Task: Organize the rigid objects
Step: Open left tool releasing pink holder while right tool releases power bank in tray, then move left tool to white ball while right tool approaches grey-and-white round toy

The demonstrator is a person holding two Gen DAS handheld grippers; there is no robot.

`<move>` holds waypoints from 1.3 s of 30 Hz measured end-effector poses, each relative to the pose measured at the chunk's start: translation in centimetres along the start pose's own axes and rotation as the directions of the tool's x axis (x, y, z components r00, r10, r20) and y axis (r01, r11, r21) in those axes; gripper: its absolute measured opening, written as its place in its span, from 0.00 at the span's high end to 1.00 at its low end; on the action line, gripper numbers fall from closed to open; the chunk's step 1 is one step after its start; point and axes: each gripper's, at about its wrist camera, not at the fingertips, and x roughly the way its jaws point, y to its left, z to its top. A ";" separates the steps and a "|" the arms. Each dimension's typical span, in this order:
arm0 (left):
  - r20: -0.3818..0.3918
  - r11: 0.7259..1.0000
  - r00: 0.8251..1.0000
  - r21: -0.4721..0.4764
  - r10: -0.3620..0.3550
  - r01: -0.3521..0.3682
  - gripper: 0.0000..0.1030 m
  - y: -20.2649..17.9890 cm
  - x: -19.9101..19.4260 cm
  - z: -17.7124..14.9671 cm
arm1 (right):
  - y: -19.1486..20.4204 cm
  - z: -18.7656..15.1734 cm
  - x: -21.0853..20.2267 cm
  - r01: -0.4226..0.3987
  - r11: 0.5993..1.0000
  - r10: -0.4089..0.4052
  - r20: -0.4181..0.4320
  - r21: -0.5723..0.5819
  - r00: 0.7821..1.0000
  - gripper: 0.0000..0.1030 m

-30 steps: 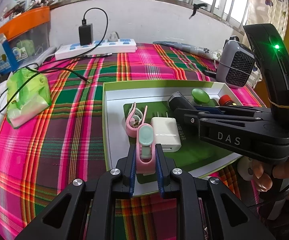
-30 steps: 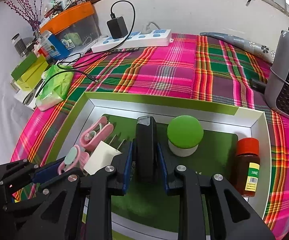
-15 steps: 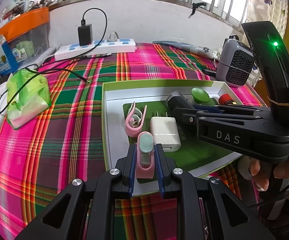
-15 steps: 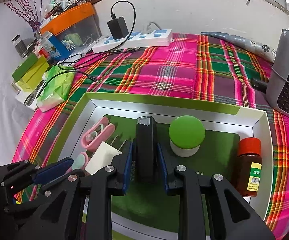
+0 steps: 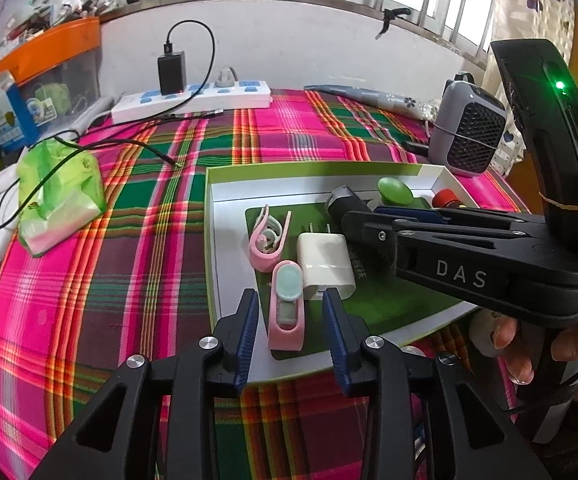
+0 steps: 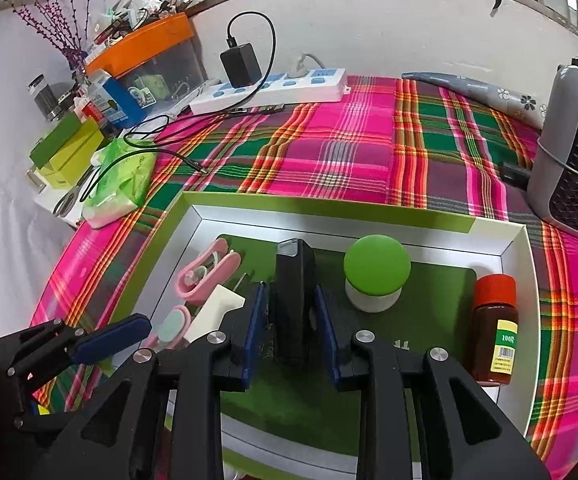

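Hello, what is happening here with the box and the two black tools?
A person holds a gripper in each hand over a shallow box on a plaid cloth. The left gripper has just been opening, and the pink clip lies loose between its fingers on the green mat. The right gripper has also just been opening, with the black device between its fingers. A white charger, green-capped jar and brown bottle already sit inside.

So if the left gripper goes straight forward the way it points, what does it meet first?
Probably the pink clip, lying between the open left gripper jaws, untouched; just beyond it sits the white charger.
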 end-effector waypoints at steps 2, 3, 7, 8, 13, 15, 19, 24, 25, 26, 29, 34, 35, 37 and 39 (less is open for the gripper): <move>0.002 1.000 1.000 -0.001 0.000 0.000 0.67 0.0 -0.3 -0.1 | 0.1 0.0 -0.2 0.000 1.000 0.000 0.004 0.000 1.000 0.67; 0.003 1.000 1.000 -0.002 0.000 0.000 0.67 -0.1 -0.3 -0.1 | 0.1 -0.1 -0.3 0.001 1.000 -0.001 0.006 0.000 1.000 0.67; 0.011 1.000 1.000 0.001 0.012 -0.012 0.65 -0.2 -1.1 -0.3 | 0.4 -0.5 -1.1 0.007 1.000 -0.007 0.018 -0.003 1.000 0.66; 0.012 1.000 1.000 0.001 0.013 -0.013 0.64 -0.3 -1.3 -0.4 | 0.5 -0.6 -1.2 0.009 1.000 -0.009 0.021 -0.005 1.000 0.66; 0.024 1.000 1.000 -0.004 0.018 -0.018 0.64 -0.4 -2.6 -0.9 | 0.7 -1.4 -2.6 0.013 1.000 -0.013 0.040 -0.010 0.999 0.66; 0.028 1.000 1.000 -0.009 0.012 -0.012 0.64 -0.4 -3.1 -1.2 | 0.7 -1.9 -3.3 0.015 1.000 -0.014 0.049 -0.007 0.999 0.66; 0.034 1.000 0.999 -0.016 0.006 -0.005 0.64 -0.5 -4.2 -2.2 | 0.5 -3.3 -5.1 0.032 1.000 -0.032 0.071 0.002 0.997 0.66; 0.032 1.000 0.999 -0.019 -0.001 0.001 0.64 -0.7 -5.2 -3.4 | 0.0 -5.3 -7.3 0.036 0.999 -0.039 0.103 0.022 0.994 0.66; 0.033 1.000 0.999 -0.019 -0.001 0.001 0.64 -0.8 -5.4 -3.6 | -0.1 -5.8 -7.7 0.041 0.999 -0.043 0.105 0.024 0.994 0.66; 0.035 1.000 0.999 -0.019 -0.003 0.003 0.64 -0.8 -5.6 -3.8 | -0.2 -6.2 -8.0 0.044 0.999 -0.047 0.108 0.025 0.993 0.66; 0.040 1.000 0.999 -0.028 -0.007 0.009 0.64 -0.8 -6.0 -4.3 | -0.3 -7.2 -8.7 0.051 0.998 -0.054 0.113 0.033 0.992 0.66; 0.036 0.999 0.999 -0.028 -0.014 0.015 0.64 -1.2 -6.4 -5.2 | -0.7 -9.0 -9.2 0.074 0.997 -0.078 0.106 0.037 0.991 0.66; 0.034 0.999 0.999 -0.027 -0.017 0.018 0.64 -1.4 -6.5 -5.5 | -0.8 -9.4 -9.3 0.084 0.996 -0.087 0.103 0.037 0.991 0.66; 0.030 0.999 0.999 -0.028 -0.021 0.021 0.64 -1.5 -6.6 -5.9 | -1.0 -10.2 -9.4 0.086 0.995 -0.089 0.095 0.042 0.991 0.66; 0.024 0.999 1.000 -0.028 -0.021 0.021 0.64 -1.6 -6.6 -6.3 | -1.0 -11.1 -9.5 0.083 0.996 -0.086 0.087 0.042 0.992 0.66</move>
